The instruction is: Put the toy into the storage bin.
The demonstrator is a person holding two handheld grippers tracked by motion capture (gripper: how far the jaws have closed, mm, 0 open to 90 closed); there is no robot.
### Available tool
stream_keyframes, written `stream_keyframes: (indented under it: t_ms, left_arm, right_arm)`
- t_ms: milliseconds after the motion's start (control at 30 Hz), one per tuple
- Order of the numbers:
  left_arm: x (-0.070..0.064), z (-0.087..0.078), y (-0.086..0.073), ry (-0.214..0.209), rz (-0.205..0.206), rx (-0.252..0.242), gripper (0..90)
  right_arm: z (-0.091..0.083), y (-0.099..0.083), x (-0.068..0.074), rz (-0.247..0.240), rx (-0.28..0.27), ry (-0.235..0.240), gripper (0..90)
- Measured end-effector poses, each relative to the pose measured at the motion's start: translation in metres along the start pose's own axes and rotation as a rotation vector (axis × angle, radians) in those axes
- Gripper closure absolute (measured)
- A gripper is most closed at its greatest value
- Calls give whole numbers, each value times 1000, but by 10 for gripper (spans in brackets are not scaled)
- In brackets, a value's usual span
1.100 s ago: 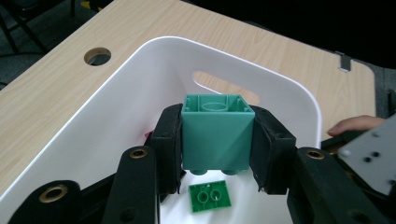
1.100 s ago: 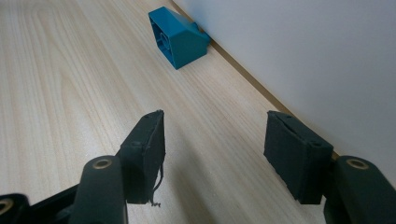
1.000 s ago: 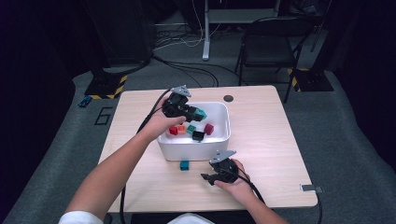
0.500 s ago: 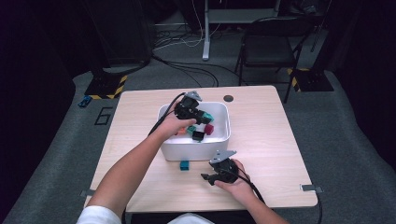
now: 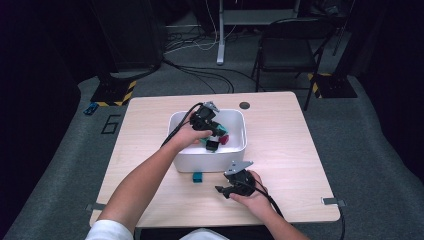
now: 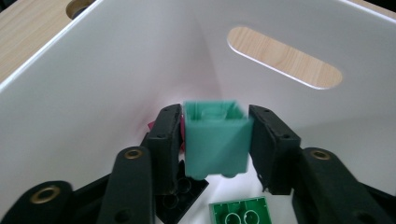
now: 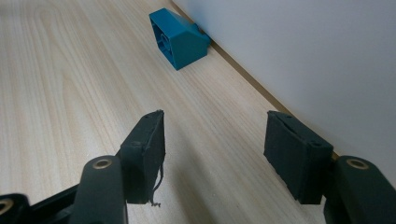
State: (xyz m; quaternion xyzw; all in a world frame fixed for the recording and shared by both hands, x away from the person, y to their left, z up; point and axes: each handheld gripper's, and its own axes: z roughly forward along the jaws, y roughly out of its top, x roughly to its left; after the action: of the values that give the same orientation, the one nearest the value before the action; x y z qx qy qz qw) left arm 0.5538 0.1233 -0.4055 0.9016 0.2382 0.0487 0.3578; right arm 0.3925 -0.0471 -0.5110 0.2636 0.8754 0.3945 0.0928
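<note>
My left gripper [image 6: 215, 140] is inside the white bin [image 5: 235, 150], shut on a teal-green brick [image 6: 215, 140] held above the bin floor. Beneath it lie a black brick [image 6: 182, 196], a green brick [image 6: 239, 212] and a magenta brick [image 6: 152, 126]. In the high view the left gripper [image 5: 212, 131] hangs over the bin's middle. My right gripper [image 7: 212, 154] stands open just over the table, close to the bin's outer wall [image 7: 303, 60], with nothing between its jaws. A blue brick [image 7: 180, 39] lies ahead of it against that wall, and it shows as the blue brick [image 5: 198, 177] in the high view.
The bin wall has an oval handle slot [image 6: 285, 56]. The wooden table [image 5: 300, 150] carries a round cable hole [image 5: 244, 105] behind the bin. A chair [image 5: 290, 55] and floor cables stand beyond the far edge.
My left gripper has moved right, from the bin's left rim to over its middle, still holding the teal-green brick. The right gripper has stayed in place.
</note>
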Motion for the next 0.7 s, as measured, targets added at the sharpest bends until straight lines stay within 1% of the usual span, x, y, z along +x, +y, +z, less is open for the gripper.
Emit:
stream_keyframes:
  t_ms: [33, 100, 133, 167, 200, 233, 267, 300, 333, 367, 400, 467, 500, 567, 600, 633, 700]
  left_arm:
    - [0, -1, 0, -3, 0, 0, 527]
    - [0, -5, -1, -7, -5, -19, 511]
    - [0, -8, -1, -2, -3, -30, 505]
    - [1, -13, -1, 2, 0, -32, 505]
    - [1, -18, -2, 6, 4, -38, 505]
    - [1, -22, -2, 7, 0, -48, 505]
    - [0, -31, -3, 10, -4, -63, 505]
    - [0, -36, -3, 13, 1, -71, 505]
    - [0, -43, -3, 16, 3, -79, 505]
    - [-1, -48, -4, 20, 1, -94, 505]
    - [-2, -58, -5, 26, 7, -101, 505]
    - [-5, -70, -6, 32, 17, -119, 504]
    - [-8, -79, -8, 38, 25, -127, 504]
    - [-13, -92, -10, 38, 34, -141, 504]
    - [-14, -97, -11, 37, 36, -148, 502]
    - [-17, -104, -12, 40, 35, -159, 498]
    - [-21, -112, -14, 43, 35, -168, 497]
  right_arm:
    - [0, 0, 0, 0, 1, 0, 380]
    - [0, 0, 0, 2, 0, 2, 379]
    - [0, 0, 0, 0, 1, 3, 380]
    - [0, 0, 0, 13, 2, 4, 380]
    - [0, 0, 0, 8, 0, -2, 380]
    - [0, 0, 0, 12, 0, -3, 380]
    - [0, 0, -1, 10, -1, -4, 380]
    - [-1, 0, 0, 21, -1, -1, 380]
    - [-1, 0, -1, 7, -2, -3, 380]
    - [-1, 0, -1, 9, -2, -4, 380]
    - [-1, 0, -1, 13, -2, -2, 380]
    - [0, 0, -1, 14, 0, -5, 380]
    - [0, 0, -1, 12, 0, -4, 379]
    - [0, 0, 0, 14, 0, -5, 379]
    - [0, 0, 0, 23, 0, -2, 379]
    - [0, 0, 0, 15, -1, -4, 379]
    - [1, 0, 0, 12, 2, -6, 379]
